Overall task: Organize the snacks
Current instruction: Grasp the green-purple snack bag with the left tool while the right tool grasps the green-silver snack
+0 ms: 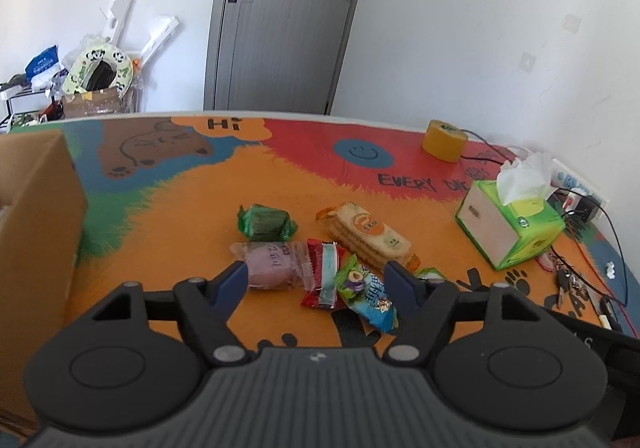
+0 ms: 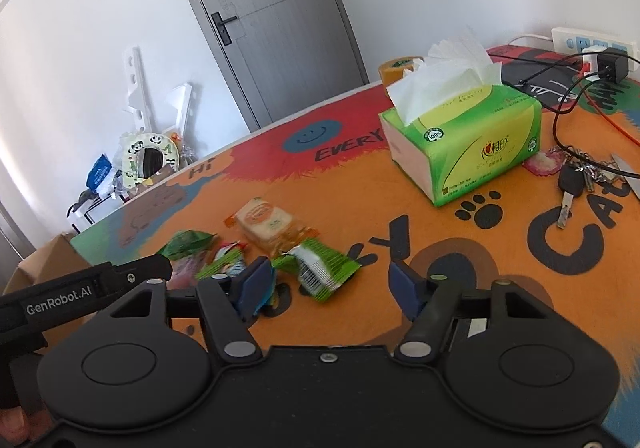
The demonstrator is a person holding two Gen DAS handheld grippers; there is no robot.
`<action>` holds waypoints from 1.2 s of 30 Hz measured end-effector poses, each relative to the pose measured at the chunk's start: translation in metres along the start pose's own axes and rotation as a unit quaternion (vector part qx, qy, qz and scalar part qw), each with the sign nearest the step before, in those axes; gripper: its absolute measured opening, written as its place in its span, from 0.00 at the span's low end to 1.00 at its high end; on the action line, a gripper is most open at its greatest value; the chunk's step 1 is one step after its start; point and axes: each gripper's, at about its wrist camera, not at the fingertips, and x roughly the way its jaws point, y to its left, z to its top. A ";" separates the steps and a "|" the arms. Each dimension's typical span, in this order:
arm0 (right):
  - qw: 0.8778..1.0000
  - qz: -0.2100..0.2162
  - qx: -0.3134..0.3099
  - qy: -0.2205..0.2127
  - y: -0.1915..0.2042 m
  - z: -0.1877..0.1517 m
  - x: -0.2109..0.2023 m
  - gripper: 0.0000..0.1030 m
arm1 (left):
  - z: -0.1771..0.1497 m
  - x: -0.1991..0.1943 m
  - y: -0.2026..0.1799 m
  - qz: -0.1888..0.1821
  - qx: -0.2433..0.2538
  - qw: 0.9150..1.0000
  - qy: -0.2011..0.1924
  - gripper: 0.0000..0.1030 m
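A cardboard box [image 1: 36,215] stands at the far left of the worktop [image 1: 180,215]. The snacks lie clustered mid-worktop: a green wrapped cake [image 1: 266,223], a pink pastry [image 1: 270,264], a red packet [image 1: 322,274], a blue-green candy bag [image 1: 366,292] and a cracker pack [image 1: 368,236] touching or overlapping. The left hand-held gripper [image 1: 316,278] hovers just above them, spread wide and holding nothing. The right hand-held gripper [image 2: 328,284] is likewise wide, over a green packet [image 2: 320,268]. A tissue box [image 2: 464,139] sits right, keys [image 2: 576,179] beyond.
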 end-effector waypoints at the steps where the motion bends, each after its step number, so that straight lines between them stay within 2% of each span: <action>1: 1.000 0.001 0.000 0.002 -0.002 0.001 0.003 0.60 | 0.000 0.004 -0.001 0.001 -0.002 1.000 0.004 0.67; 6: 1.000 0.012 -0.003 0.014 -0.005 0.002 0.019 0.59 | 0.001 0.018 -0.007 0.004 -0.003 1.000 0.011 0.58; 16: 0.998 0.034 -0.034 0.036 -0.001 0.006 0.051 0.58 | 0.005 0.039 -0.013 0.017 -0.014 1.000 0.015 0.55; 18: 0.998 0.032 -0.045 0.032 0.001 0.006 0.053 0.51 | 0.005 0.043 -0.014 0.016 -0.012 1.000 0.017 0.55; 19: 0.998 0.032 -0.049 0.031 0.002 0.006 0.053 0.43 | 0.005 0.044 -0.016 0.015 -0.009 1.000 0.018 0.55; 20: 0.998 0.034 -0.047 0.031 0.000 0.006 0.053 0.41 | 0.005 0.045 -0.019 0.016 -0.005 1.000 0.018 0.55; 22: 0.998 0.039 -0.040 0.033 -0.004 0.005 0.051 0.27 | 0.004 0.047 -0.024 0.020 0.003 1.000 0.015 0.55; 34: 1.000 0.009 0.009 0.011 -0.037 -0.003 0.022 0.27 | -0.012 0.065 -0.048 0.014 0.033 0.999 0.022 0.55; 35: 1.000 0.009 0.012 0.010 -0.038 -0.004 0.021 0.27 | -0.015 0.066 -0.048 0.011 0.031 0.999 0.020 0.54; 36: 1.000 0.008 0.013 0.009 -0.039 -0.005 0.020 0.27 | -0.017 0.067 -0.049 0.016 0.036 0.999 0.021 0.48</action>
